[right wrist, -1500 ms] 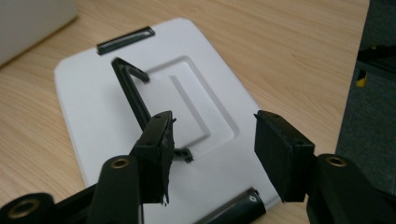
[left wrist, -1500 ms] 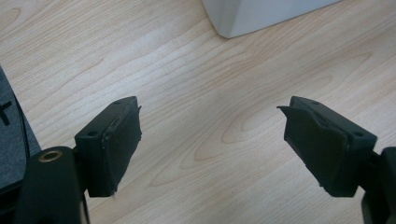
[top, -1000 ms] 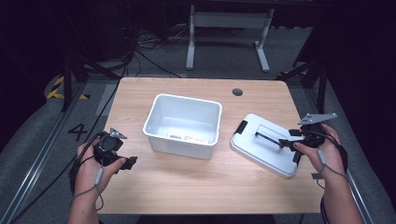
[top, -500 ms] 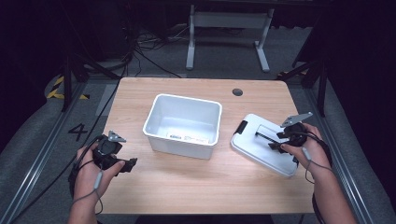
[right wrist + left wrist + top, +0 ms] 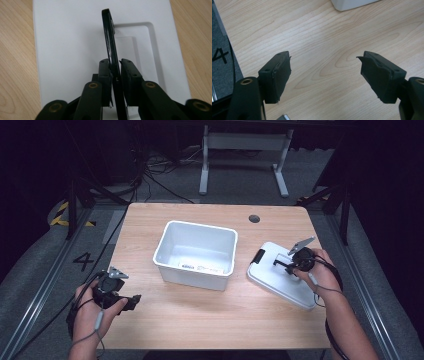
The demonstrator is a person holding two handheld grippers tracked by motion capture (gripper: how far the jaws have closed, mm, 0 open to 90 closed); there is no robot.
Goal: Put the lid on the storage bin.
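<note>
A white lid (image 5: pixel 274 281) lies flat on the table's right side, and a thin black handle (image 5: pixel 110 37) stands up on edge from its recessed middle. My right gripper (image 5: pixel 285 264) is over the lid and shut on that handle (image 5: pixel 281 263); in the right gripper view the two jaws (image 5: pixel 115 61) press its sides above the lid (image 5: pixel 67 45). An empty white bin (image 5: pixel 192 272) stands mid-table, left of the lid. My left gripper (image 5: pixel 133 301) hovers near the front left corner, open, with bare wood between its fingertips (image 5: pixel 324 56).
A black clip (image 5: pixel 258 256) sits on the lid's left end. The wooden table (image 5: pixel 200 320) has a dark round hole (image 5: pixel 254 218) at the back right. A corner of the bin (image 5: pixel 352 3) tops the left gripper view. Cables and a grey stand lie on the floor behind.
My right gripper has moved left over the lid, further along its black handle. The left hand has stayed almost still.
</note>
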